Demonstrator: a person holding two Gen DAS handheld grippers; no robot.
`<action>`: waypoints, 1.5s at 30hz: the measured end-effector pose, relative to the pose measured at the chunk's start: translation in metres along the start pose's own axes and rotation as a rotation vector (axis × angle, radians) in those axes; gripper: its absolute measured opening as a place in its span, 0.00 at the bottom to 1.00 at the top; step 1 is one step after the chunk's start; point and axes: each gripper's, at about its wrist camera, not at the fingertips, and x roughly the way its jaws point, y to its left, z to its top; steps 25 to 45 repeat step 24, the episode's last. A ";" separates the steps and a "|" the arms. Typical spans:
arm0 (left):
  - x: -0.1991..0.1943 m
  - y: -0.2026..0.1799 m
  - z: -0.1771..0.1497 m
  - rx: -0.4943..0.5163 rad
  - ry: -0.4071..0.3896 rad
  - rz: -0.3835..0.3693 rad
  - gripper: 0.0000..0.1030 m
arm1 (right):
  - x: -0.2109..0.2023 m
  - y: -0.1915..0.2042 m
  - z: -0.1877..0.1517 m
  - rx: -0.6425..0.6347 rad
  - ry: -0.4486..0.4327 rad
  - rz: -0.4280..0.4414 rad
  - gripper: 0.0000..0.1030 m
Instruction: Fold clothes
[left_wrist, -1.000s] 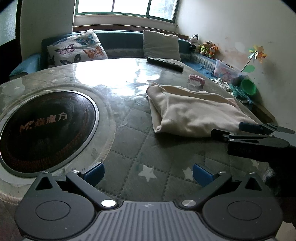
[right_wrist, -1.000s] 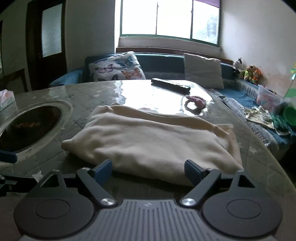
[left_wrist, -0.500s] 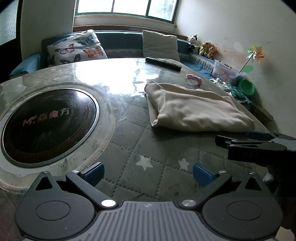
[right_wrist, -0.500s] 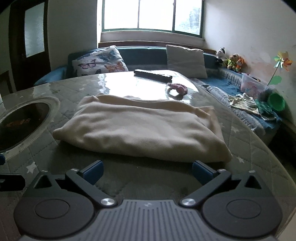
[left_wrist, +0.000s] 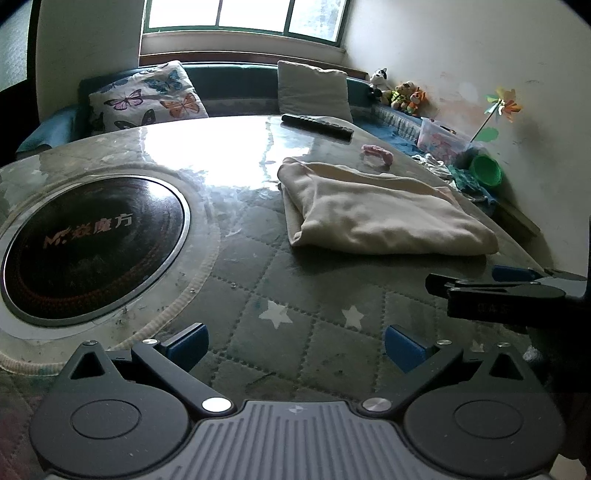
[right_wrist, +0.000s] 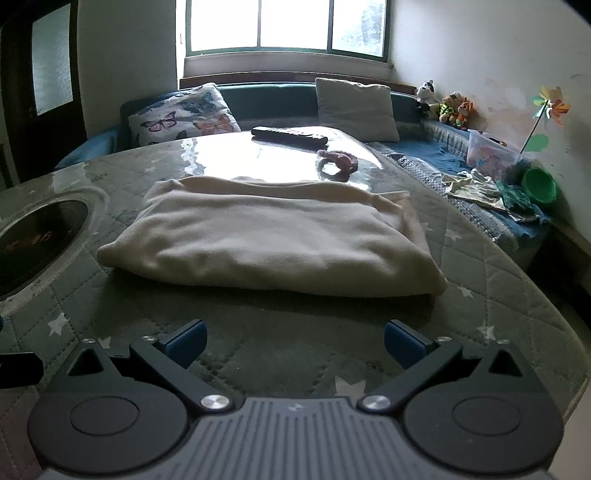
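1. a daylit room with a window at the back; a round table (right_wrist: 480, 295) under a grey-green quilted cover with white stars fills the view; a blue sofa with a butterfly cushion (right_wrist: 184, 116) and a plain cushion (right_wrist: 356, 107) runs behind it.
2. a dark round hob (left_wrist: 88, 247) is set into the table on the left; a black remote (right_wrist: 290, 136) and a small pink item (right_wrist: 341, 159) lie on the far, glossy part.
3. the task's thing, a cream garment (right_wrist: 273, 236), lies folded into a thick rectangle on the table, just ahead of the right gripper (right_wrist: 295, 341) and off to the right of the left gripper (left_wrist: 295, 343).
4. right gripper: jaws spread wide, having just been opening, with nothing between them; the garment is apart from its fingers.
5. left gripper: jaws wide apart and empty, over bare quilt.
6. judgement: this fold looks finished and released; the step in hand seems to be drawing back from the bundle.
7. the next move likely calls for either 1 more fold or fetching another item; loose cloth (right_wrist: 471, 186) lies on the sofa at right.
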 end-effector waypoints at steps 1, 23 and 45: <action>0.000 -0.001 0.000 0.000 -0.001 -0.001 1.00 | 0.000 0.000 0.000 0.000 0.001 -0.001 1.00; -0.003 -0.020 0.002 0.044 -0.018 -0.030 1.00 | -0.004 -0.005 -0.004 0.022 -0.001 0.003 1.00; -0.003 -0.021 0.002 0.047 -0.016 -0.033 1.00 | -0.004 -0.006 -0.004 0.024 -0.001 0.002 1.00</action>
